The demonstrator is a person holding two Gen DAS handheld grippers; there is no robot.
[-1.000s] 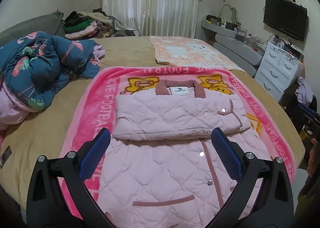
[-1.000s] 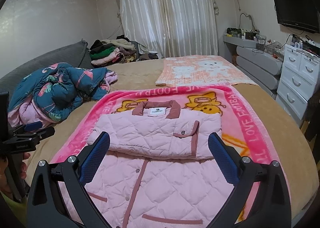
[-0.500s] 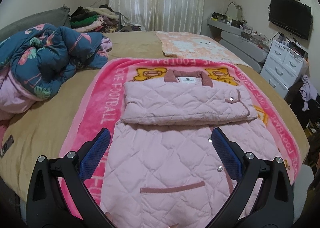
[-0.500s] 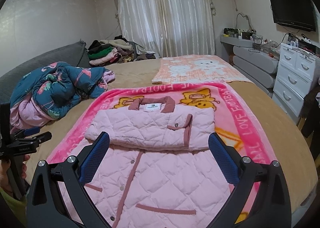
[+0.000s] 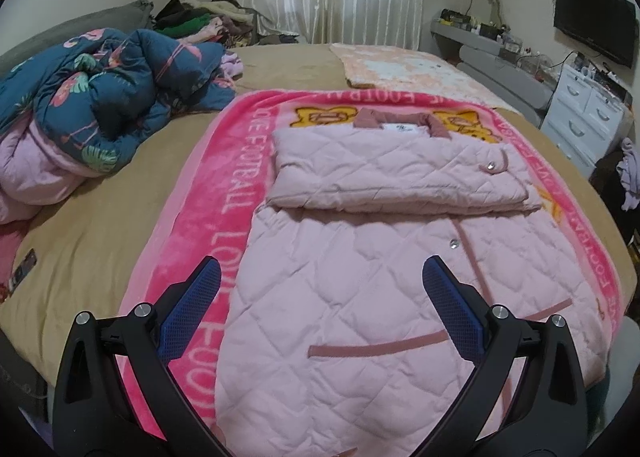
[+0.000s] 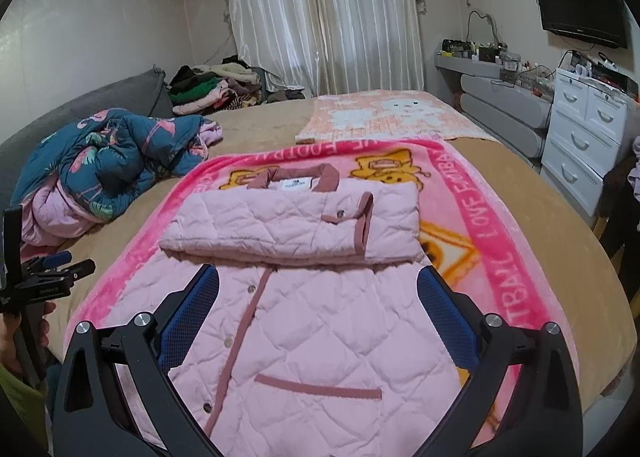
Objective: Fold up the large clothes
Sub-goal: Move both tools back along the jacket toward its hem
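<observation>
Both claws spread wide, holding nothing: left gripper (image 5: 320, 285), right gripper (image 6: 318, 289), each above hem end of pink quilted jacket (image 5: 360, 297). Jacket lies on pink blanket (image 5: 224, 193), sleeves stacked across chest below collar. Risk imo: thick padding slips a 1-layer pinch, stack slides on fold-up. Blue duvet (image 5: 100, 97) left of jacket, not blocking.

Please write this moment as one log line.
task: fold pink quilted coat | sleeves folded across chest | left gripper: open, above hem | right gripper: open, above hem | on pink blanket
</observation>
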